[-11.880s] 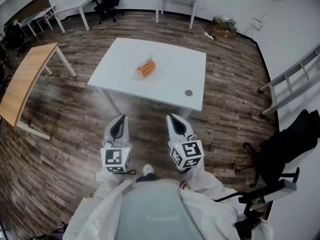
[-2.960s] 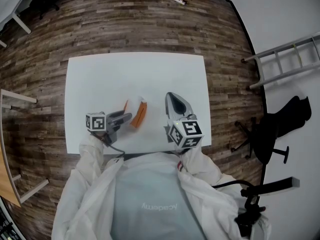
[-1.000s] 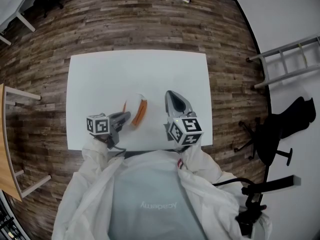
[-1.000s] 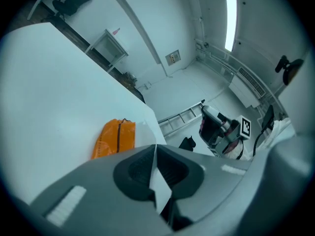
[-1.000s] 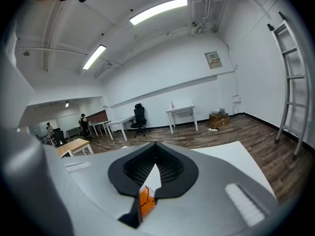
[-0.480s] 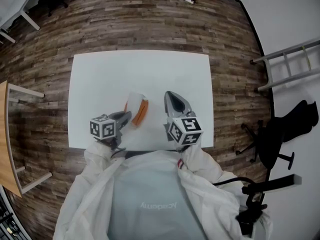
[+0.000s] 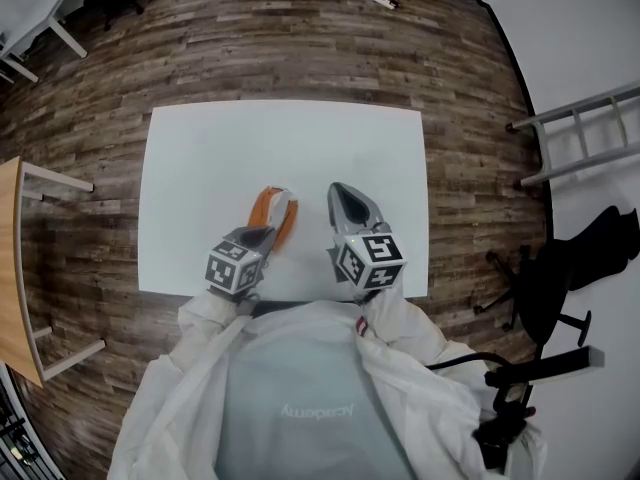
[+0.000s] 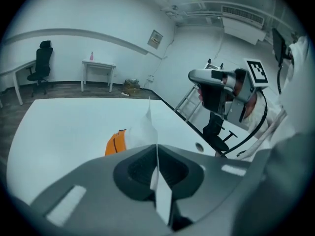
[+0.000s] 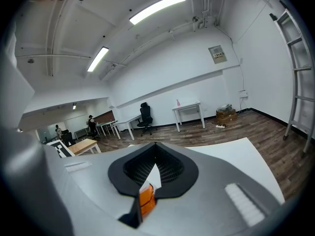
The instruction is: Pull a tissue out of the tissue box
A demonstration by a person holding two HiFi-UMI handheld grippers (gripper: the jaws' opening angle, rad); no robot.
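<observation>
The orange tissue box [image 7: 263,206] lies on the white table [image 7: 200,168] close to its near edge. A white tissue [image 7: 281,206] rises out of the box's top. My left gripper [image 7: 270,232] comes in from the near left, shut on that tissue. In the left gripper view the tissue [image 8: 147,127] runs up from the box [image 8: 115,142] and is pinched between the left gripper [image 8: 157,146] jaws. My right gripper [image 7: 340,192] rests just right of the box with its jaws closed and nothing held. The right gripper [image 9: 155,144] view shows the box [image 9: 146,200] through the gap behind its tips.
A small round grommet [image 8: 198,145] sits in the tabletop to the right. A wooden table [image 7: 15,268] stands at the left, a ladder [image 7: 580,138] and a black chair [image 7: 560,268] at the right. The near table edge runs just under both grippers.
My left gripper has rolled and shifted right toward the box, its marker cube now facing up, with the tissue still pinched. The right gripper has stayed put.
</observation>
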